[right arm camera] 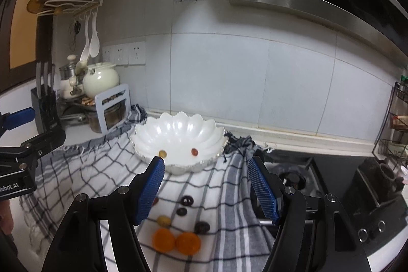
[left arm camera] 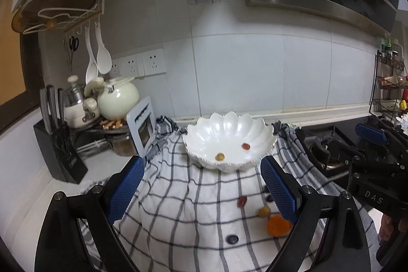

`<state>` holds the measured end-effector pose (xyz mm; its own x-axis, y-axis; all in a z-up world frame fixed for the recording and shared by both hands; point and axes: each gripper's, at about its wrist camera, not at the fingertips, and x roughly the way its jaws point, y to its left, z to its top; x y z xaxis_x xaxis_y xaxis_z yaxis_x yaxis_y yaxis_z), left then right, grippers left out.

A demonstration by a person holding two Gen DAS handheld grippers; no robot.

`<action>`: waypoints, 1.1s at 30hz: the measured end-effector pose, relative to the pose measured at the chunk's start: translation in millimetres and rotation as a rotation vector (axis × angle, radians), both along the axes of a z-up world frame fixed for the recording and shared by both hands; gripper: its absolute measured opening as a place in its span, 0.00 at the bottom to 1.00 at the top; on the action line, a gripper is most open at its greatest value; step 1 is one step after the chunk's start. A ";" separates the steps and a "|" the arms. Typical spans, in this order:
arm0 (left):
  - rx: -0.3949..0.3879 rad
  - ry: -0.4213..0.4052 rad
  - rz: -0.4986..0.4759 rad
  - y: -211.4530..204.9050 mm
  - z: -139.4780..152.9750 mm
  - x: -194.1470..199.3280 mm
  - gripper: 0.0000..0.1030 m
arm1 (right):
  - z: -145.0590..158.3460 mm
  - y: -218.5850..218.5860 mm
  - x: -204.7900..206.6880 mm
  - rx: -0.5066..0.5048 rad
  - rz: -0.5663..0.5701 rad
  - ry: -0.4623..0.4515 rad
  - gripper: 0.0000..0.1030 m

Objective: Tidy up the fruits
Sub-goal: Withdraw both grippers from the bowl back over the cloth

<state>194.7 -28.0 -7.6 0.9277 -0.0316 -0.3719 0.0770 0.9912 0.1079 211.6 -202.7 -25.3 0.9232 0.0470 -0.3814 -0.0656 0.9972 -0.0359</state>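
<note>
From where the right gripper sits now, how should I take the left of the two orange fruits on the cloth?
Grip the left orange fruit across its widest middle, coming down from above and from the near side. It is round and lies on the checked cloth touching the second orange fruit on its right, so set the right gripper with its fingers fore and aft, not left-right. Both jaws stand open, empty.

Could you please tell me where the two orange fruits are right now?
In the right wrist view, the two orange fruits lie side by side on the checked cloth, nearest the camera, in front of the white scalloped bowl.
</note>
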 end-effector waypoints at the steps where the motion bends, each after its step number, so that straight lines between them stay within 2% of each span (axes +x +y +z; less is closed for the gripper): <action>1: -0.002 0.005 0.000 0.2 -2.6 -2.5 0.91 | -2.5 -0.3 -3.2 -0.003 0.001 0.004 0.67; 18: 0.016 0.057 0.003 -1.1 -53.6 -43.0 0.91 | -48.4 4.4 -47.8 -0.043 0.006 0.071 0.67; 33: 0.071 0.129 -0.039 -12.5 -90.3 -32.3 0.91 | -87.2 8.5 -41.6 -0.074 0.014 0.145 0.67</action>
<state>162.5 -40.5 -97.9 0.8707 -0.0362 -0.4906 0.1331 0.9774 0.1642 170.0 -194.1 -112.5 0.8579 0.0264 -0.5131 -0.0895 0.9911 -0.0987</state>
